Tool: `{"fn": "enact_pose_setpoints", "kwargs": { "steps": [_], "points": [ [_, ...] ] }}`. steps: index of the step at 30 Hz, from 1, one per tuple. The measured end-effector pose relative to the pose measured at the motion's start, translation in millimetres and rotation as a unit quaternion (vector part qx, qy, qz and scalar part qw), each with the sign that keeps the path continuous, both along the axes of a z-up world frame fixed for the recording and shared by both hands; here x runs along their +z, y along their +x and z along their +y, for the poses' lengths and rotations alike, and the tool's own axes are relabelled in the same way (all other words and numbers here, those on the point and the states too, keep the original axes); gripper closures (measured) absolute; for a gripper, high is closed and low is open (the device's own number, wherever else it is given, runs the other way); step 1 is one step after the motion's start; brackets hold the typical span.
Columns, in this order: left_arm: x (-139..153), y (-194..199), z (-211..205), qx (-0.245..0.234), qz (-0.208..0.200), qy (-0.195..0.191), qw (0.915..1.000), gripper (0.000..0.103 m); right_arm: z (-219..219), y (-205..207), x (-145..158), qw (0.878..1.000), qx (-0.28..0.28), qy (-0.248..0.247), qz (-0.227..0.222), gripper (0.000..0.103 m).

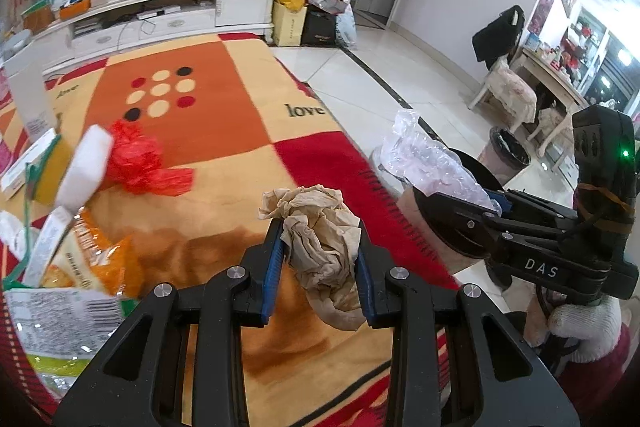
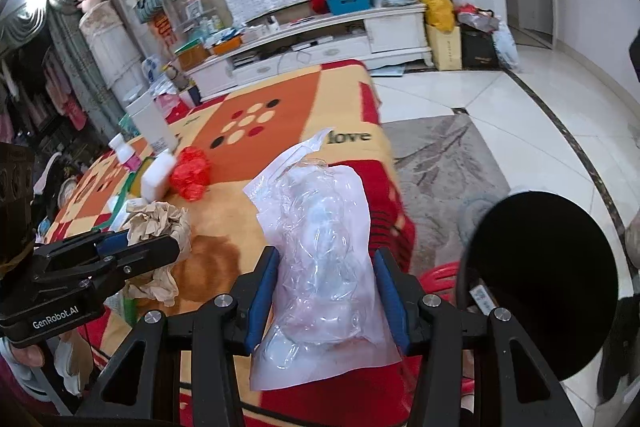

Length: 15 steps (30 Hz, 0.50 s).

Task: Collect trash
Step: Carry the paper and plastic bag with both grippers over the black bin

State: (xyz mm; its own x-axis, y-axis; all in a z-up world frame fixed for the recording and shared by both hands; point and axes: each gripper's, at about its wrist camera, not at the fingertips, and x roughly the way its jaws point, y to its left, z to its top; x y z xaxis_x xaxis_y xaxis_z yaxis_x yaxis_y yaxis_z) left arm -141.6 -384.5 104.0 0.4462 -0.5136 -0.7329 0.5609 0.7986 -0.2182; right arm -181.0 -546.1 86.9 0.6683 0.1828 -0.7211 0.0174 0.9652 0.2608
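My left gripper [image 1: 319, 251] is shut on a crumpled beige paper wad [image 1: 320, 231] and holds it above the patterned blanket [image 1: 224, 115]. It also shows in the right wrist view [image 2: 152, 241] at the left, with the paper wad [image 2: 158, 223] in it. My right gripper [image 2: 325, 287] is shut on a clear plastic bag [image 2: 320, 247], held beside a black-lined trash bin [image 2: 540, 287]. In the left wrist view the right gripper [image 1: 480, 203] holds the plastic bag [image 1: 424, 159] over the bin [image 1: 452, 227] at the blanket's right edge.
A red plastic bag [image 1: 140, 163], a white sponge block [image 1: 86, 167], an orange snack packet [image 1: 92, 259] and printed wrappers [image 1: 52, 323] lie on the blanket's left side. A second bin [image 1: 508, 151] stands on the tiled floor. A white TV cabinet [image 1: 168, 15] is behind.
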Motion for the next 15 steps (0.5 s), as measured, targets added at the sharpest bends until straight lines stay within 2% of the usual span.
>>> {"fn": "enact_pose_setpoints", "kwargs": {
  "steps": [15],
  "points": [
    [-11, -4, -80, -0.054, 0.013, 0.003, 0.9985, 0.073, -80, -30, -13, 0.996, -0.088, 0.004, 0.014, 0.056]
  ]
}}
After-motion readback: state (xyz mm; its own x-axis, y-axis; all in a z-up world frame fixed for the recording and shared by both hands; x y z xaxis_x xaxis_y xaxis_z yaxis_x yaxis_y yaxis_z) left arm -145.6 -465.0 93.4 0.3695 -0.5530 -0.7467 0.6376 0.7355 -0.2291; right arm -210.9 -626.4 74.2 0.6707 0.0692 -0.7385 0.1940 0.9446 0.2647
